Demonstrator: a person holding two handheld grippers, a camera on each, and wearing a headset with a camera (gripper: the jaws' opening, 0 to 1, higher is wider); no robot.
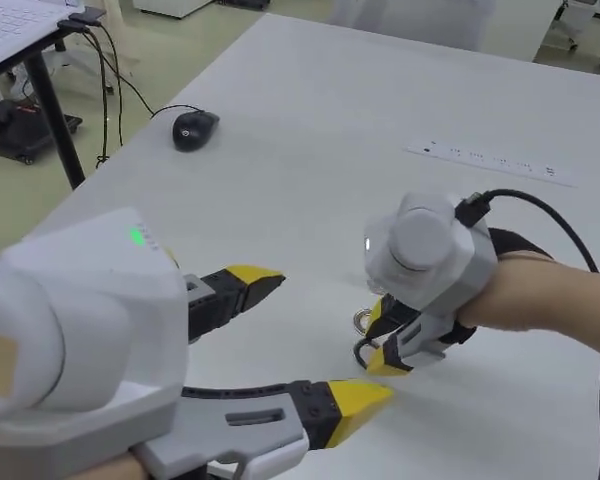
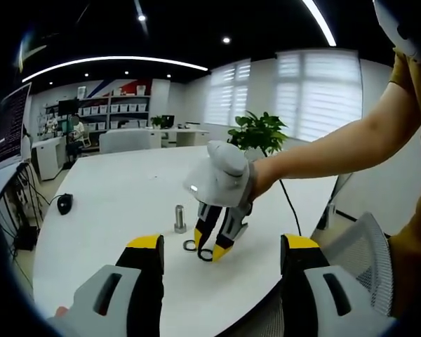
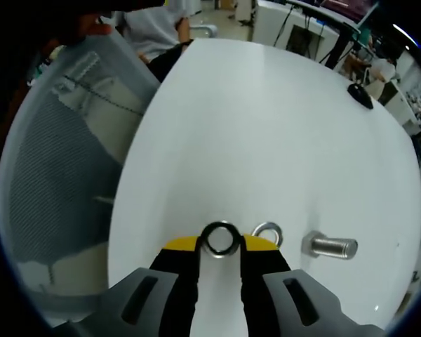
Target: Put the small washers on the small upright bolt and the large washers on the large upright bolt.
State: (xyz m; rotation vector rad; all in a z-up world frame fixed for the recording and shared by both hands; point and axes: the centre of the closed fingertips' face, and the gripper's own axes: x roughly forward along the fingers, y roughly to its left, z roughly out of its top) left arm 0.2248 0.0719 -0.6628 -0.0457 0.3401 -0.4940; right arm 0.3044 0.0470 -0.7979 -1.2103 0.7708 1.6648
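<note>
1. Two washers sit at the yellow tips of the right gripper (image 3: 219,242). The gripped steel ring washer (image 3: 219,225) is pinched by its rim between the tips, with its hole facing that gripper's camera. The loose steel ring washer (image 3: 268,225) lies flat on the white tabletop (image 1: 330,130) just beside it, partly covered by one jaw.
2. The short silver bolt (image 3: 330,246) stands near both washers. Its head is down on the table and its threaded shank points up (its long axis reads as vertical in the left gripper view). I cannot tell whether it is the small or the large bolt.
3. In the head view the right gripper's body covers the bolt, and the washers show as dark arcs cut off by the jaws.
4. The right gripper's jaws are closed on the held washer. The left gripper (image 1: 333,335) hangs on the near side with its jaws spread wide and bare tabletop between them, well apart from the washers.
5. Farther out lie a black computer mouse (image 1: 194,129) and a white power strip (image 1: 495,160). A grey mesh chair (image 3: 56,175) stands at the table's edge.
</note>
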